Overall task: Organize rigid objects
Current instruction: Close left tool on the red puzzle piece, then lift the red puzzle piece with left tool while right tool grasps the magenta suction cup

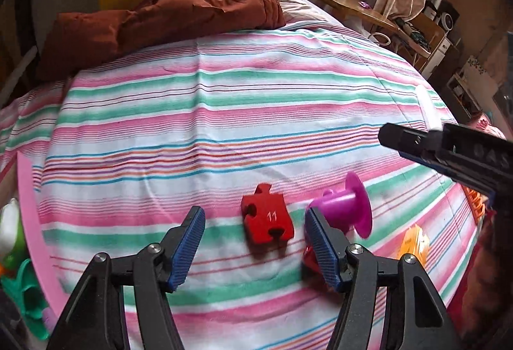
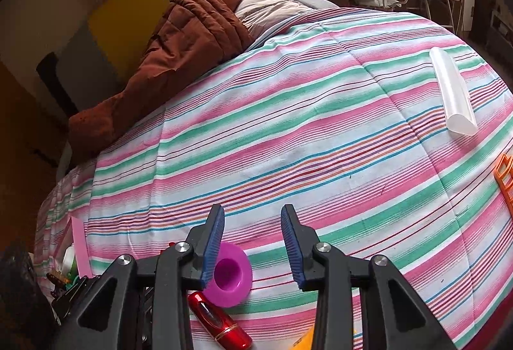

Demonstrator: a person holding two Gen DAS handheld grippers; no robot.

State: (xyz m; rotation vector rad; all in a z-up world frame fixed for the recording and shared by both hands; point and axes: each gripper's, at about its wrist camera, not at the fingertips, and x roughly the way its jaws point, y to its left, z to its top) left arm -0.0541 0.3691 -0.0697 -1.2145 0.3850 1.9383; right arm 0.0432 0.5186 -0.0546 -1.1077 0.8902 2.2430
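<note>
A red puzzle piece [image 1: 264, 218] marked 11 lies flat on the striped bedspread [image 1: 224, 112]. My left gripper [image 1: 255, 223] hovers over it, open, and the piece shows in the gap without touching either blue pad. Just right of it a purple spool [image 1: 346, 209] lies on its side, also in the right wrist view [image 2: 229, 276]. A red glossy tube [image 2: 218, 321] lies beside the spool. My right gripper [image 2: 253, 221] stands narrowly open with nothing between its fingers, and it enters the left wrist view from the right [image 1: 404, 143].
A pink bin [image 1: 32, 221] with green toys [image 1: 29, 302] sits at the bed's left edge. A white half-round tube [image 2: 452, 93] and an orange rack [image 2: 506, 180] lie at the right. A yellow-orange item [image 1: 413, 244] rests near the spool. A brown quilt [image 1: 179, 3] is heaped at the head.
</note>
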